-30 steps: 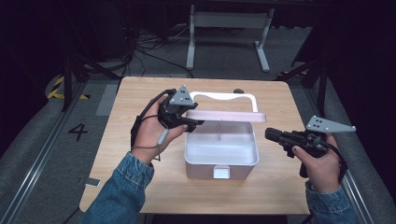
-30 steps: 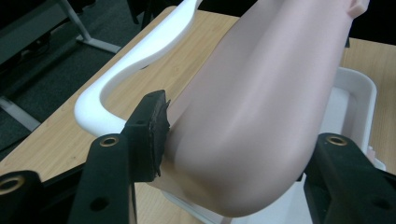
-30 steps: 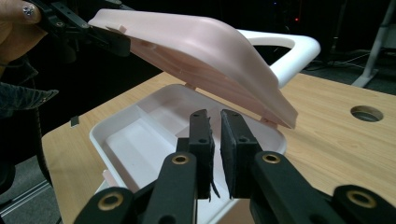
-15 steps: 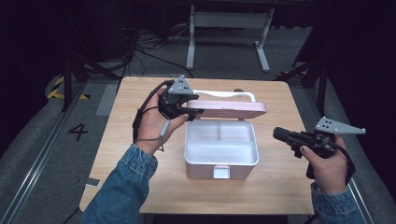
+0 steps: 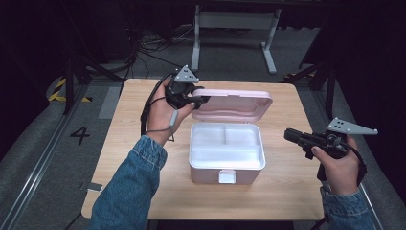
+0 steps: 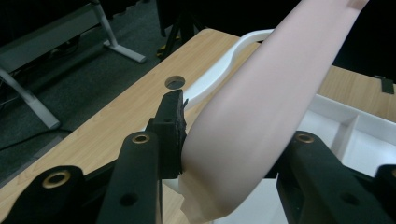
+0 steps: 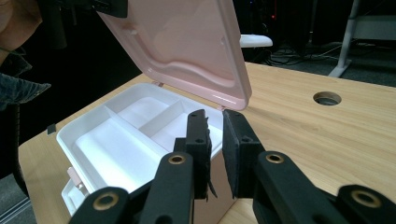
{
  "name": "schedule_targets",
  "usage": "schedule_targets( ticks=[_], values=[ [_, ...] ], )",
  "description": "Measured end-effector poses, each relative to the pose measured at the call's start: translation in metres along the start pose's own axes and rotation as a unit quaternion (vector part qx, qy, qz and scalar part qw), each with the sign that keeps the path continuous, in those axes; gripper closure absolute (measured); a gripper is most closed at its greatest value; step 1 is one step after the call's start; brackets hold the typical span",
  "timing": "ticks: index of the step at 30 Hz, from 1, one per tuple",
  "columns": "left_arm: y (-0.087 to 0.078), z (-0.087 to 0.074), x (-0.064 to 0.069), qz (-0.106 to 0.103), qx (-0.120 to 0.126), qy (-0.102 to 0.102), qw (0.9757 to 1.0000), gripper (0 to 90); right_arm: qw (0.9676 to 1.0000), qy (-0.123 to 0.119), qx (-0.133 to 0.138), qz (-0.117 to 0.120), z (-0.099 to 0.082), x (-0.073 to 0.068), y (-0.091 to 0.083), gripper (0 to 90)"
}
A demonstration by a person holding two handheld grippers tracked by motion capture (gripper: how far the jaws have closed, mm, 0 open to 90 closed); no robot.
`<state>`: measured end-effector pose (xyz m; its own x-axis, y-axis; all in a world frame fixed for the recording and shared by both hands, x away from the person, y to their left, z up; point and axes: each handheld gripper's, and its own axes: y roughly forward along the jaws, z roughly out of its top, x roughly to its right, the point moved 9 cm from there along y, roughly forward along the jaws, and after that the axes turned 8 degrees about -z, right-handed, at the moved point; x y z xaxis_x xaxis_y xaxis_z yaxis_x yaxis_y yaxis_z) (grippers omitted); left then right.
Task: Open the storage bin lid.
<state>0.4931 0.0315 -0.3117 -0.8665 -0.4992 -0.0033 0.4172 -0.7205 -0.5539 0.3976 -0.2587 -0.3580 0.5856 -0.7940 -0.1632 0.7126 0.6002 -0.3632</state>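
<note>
- The worktop (image 5: 143,158) is pale wood, with a round hole (image 7: 327,98) in it.
- The box (image 5: 226,167) stands near the middle of the worktop; its white inside is split into compartments, and a white latch sits on its front wall.
- The pink lid (image 5: 234,106) stands raised at the box's far edge, with a white handle (image 6: 224,70) behind it.
- The left tool (image 5: 195,98) is at the lid's left corner. Its jaws have just been closing, and in the left gripper view the lid lies between them with one pad pressed against it: it holds the lid.
- The right tool (image 5: 289,134) hangs in the air to the right of the box, well apart from it. Its jaws stand narrow, a slim gap between the pads, with nothing in them.
</note>
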Motion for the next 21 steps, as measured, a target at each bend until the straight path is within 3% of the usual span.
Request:
schedule_targets(
  ticks=[11, 21],
  values=[
    [0.013, 0.007, -0.018, 0.025, -0.025, -0.003, 0.9994, 59.0, 1.0, 0.0, 0.007, 0.003, 0.001, 0.002, -0.002, 81.5],
    [0.026, 0.008, -0.033, 0.04, -0.028, 0.0, 0.9988, 53.4, 1.0, 0.006, 0.001, 0.001, -0.003, 0.006, 0.001, 80.9]
  ],
)
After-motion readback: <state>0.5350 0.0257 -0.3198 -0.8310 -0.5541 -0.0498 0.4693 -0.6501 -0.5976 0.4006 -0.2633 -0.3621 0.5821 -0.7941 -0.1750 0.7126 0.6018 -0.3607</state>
